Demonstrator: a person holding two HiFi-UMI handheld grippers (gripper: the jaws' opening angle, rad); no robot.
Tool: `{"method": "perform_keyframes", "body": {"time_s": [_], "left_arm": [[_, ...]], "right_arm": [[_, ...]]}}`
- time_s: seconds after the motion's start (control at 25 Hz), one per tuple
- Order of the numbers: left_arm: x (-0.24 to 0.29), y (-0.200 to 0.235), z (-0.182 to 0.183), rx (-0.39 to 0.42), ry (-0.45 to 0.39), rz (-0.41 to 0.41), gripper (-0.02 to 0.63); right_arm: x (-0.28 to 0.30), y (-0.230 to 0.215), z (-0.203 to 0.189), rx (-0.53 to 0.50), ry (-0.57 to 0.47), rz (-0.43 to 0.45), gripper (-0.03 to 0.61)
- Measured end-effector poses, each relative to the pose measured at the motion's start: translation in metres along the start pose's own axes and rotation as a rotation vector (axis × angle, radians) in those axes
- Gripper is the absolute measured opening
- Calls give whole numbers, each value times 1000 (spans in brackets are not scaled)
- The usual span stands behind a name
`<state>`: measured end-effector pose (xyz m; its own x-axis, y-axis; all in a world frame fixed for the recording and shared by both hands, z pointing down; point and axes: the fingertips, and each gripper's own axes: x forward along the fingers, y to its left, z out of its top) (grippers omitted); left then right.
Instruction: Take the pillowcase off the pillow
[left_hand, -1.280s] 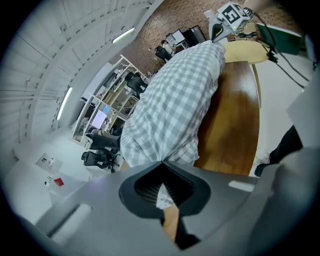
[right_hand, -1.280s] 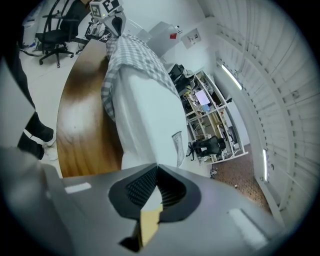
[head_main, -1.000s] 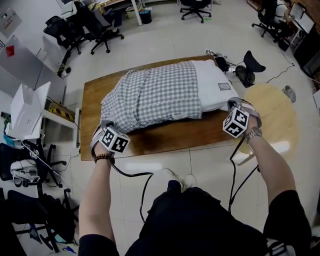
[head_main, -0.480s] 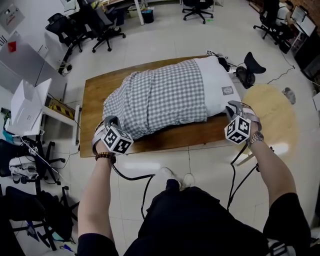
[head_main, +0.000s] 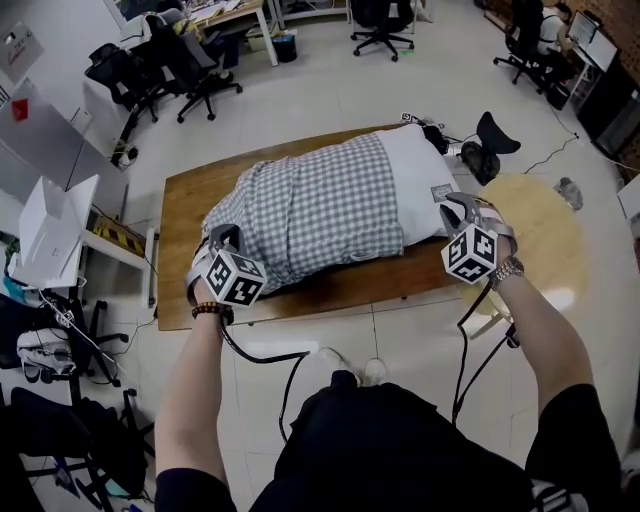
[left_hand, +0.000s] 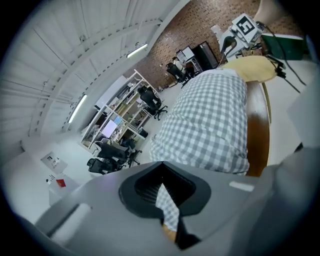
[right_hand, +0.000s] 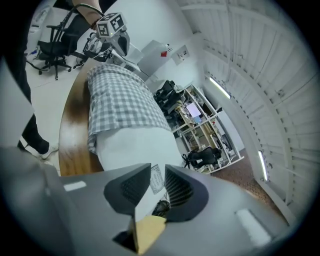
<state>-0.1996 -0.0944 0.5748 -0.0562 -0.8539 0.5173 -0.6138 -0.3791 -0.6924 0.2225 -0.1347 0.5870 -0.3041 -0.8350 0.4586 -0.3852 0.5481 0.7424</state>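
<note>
A pillow (head_main: 420, 175) in a grey-and-white checked pillowcase (head_main: 310, 205) lies across the wooden table (head_main: 190, 200). Its bare white end sticks out on the right. My left gripper (head_main: 222, 238) is at the pillowcase's near left corner and is shut on a fold of the checked cloth (left_hand: 167, 207). My right gripper (head_main: 452, 205) is at the pillow's bare near right corner. Its jaws have just been opening. In the right gripper view the white pillow (right_hand: 132, 147) with its label runs down between the parted jaws of the right gripper (right_hand: 156, 182), and the pads do not press on it.
A round pale wooden top (head_main: 540, 225) stands at the table's right, under my right wrist. Dark items and cables (head_main: 435, 135) lie at the table's far right corner. Office chairs (head_main: 180, 60) stand behind, and a white box (head_main: 50, 230) sits at the left.
Both grippers have risen a little. The left one still holds the pillowcase's corner, now lifted. The right jaws, shut on the pillow's corner before, now stand apart.
</note>
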Motion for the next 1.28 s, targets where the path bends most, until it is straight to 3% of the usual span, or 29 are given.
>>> {"method": "perform_keyframes", "body": {"time_s": [0.4, 0.76, 1.28], "left_arm": [[8, 37, 32, 33, -93, -27, 6], [14, 64, 37, 32, -166, -86, 28], [29, 78, 58, -16, -207, -217, 72]], "right_arm": [[11, -25, 53, 1, -6, -32, 91], [24, -28, 99, -4, 8, -59, 100], [46, -43, 137, -11, 13, -16, 117]]}}
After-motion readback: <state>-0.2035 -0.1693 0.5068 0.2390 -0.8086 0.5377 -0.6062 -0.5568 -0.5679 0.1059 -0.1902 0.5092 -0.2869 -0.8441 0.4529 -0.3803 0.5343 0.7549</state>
